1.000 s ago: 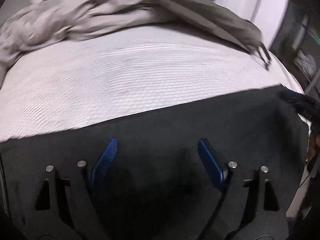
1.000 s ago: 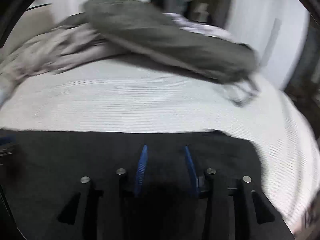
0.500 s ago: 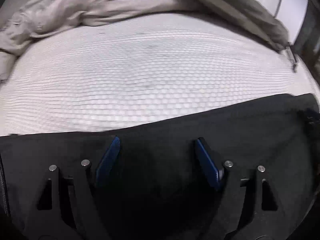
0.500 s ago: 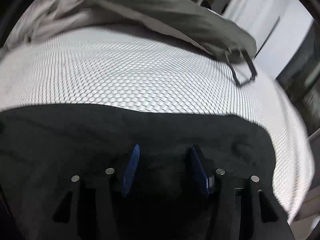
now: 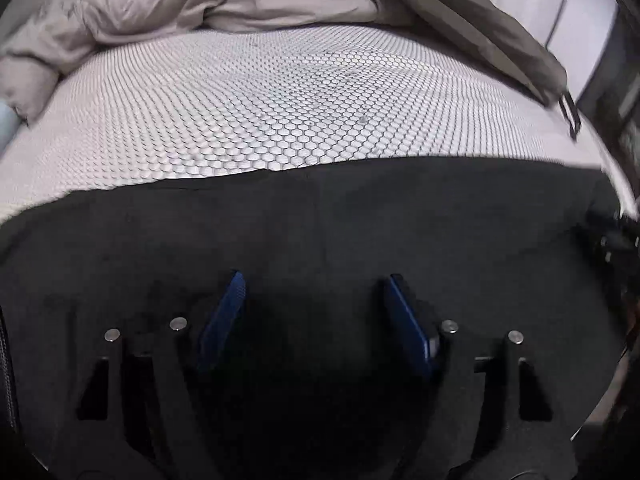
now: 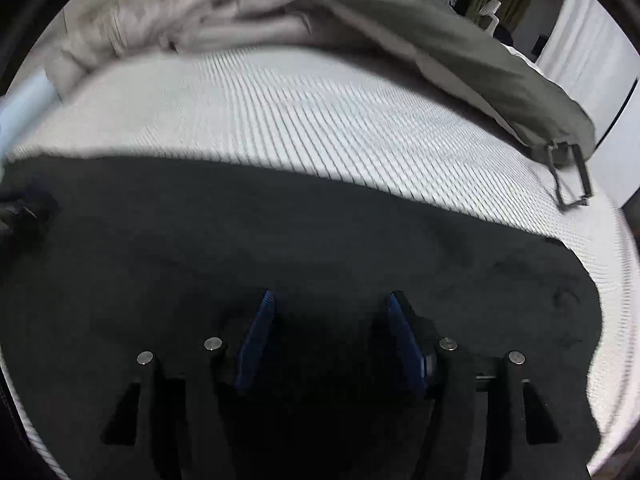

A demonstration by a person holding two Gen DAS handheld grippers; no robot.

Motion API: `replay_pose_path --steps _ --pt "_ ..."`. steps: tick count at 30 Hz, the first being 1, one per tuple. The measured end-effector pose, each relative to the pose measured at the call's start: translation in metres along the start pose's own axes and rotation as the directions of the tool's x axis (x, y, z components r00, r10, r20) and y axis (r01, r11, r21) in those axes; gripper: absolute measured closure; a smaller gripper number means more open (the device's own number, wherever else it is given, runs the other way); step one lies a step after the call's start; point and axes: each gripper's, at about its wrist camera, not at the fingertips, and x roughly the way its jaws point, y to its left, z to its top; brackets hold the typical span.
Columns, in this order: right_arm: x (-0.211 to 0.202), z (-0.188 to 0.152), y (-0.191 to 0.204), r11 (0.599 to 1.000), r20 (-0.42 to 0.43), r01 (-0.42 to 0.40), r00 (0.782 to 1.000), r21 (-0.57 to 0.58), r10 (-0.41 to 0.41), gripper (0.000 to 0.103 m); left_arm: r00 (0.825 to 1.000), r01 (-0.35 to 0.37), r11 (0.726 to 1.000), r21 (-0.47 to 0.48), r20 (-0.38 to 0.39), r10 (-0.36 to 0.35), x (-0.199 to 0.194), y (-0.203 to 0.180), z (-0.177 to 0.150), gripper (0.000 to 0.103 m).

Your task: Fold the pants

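Black pants [image 5: 320, 220] fill the lower half of the left wrist view, spread flat on a white honeycomb-textured mattress [image 5: 280, 100]. The left gripper [image 5: 314, 320] hovers over them with its blue pads parted and nothing clamped; its jaws have just been closing a little. Rumpled beige bedding [image 5: 180, 4] sits at 11 o'clock, an olive cover [image 5: 500, 28] at 1 o'clock. At 3 o'clock a dark shape at the pants' edge is too blurred to identify. Compared with a second ago, more of the pants' far edge shows.

From the right wrist, the pants [image 6: 320, 240] again lie under and around the right gripper [image 6: 330, 336], their rounded end at 4 o'clock. Its jaws have just been opening and stand released, gripping nothing. The mattress [image 6: 320, 120] is motion-smeared. The olive cover [image 6: 460, 40] runs toward 2 o'clock, ending in a dark strap loop [image 6: 572, 180].
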Motion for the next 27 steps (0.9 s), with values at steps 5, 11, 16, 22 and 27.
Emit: replay_pose_path --steps 5,11,16,22,27 --pt "-0.013 -0.015 -0.026 0.995 0.013 0.057 0.998 0.077 -0.058 0.035 1.000 0.004 1.000 0.010 0.030 -0.005 -0.030 0.009 -0.024 0.033" --pt "-0.039 -0.023 0.032 0.991 0.048 -0.101 0.993 -0.087 0.105 0.035 0.999 0.044 0.993 0.112 0.014 -0.046 -0.040 -0.013 -0.051 0.032" --pt "-0.030 -0.030 0.035 0.991 0.008 -0.081 0.997 -0.108 0.082 0.030 0.999 -0.016 0.997 0.081 0.045 0.012 -0.062 0.020 -0.059 0.033" --pt "-0.034 -0.040 0.001 0.998 0.014 -0.069 0.997 -0.006 0.069 0.030 0.968 -0.140 0.982 -0.126 0.190 0.162 -0.108 0.114 -0.066 0.034" --pt "-0.031 -0.038 0.000 0.998 0.020 -0.058 0.998 -0.035 0.058 0.030 0.961 -0.262 0.949 -0.174 0.046 0.274 -0.078 0.184 -0.090 0.068"
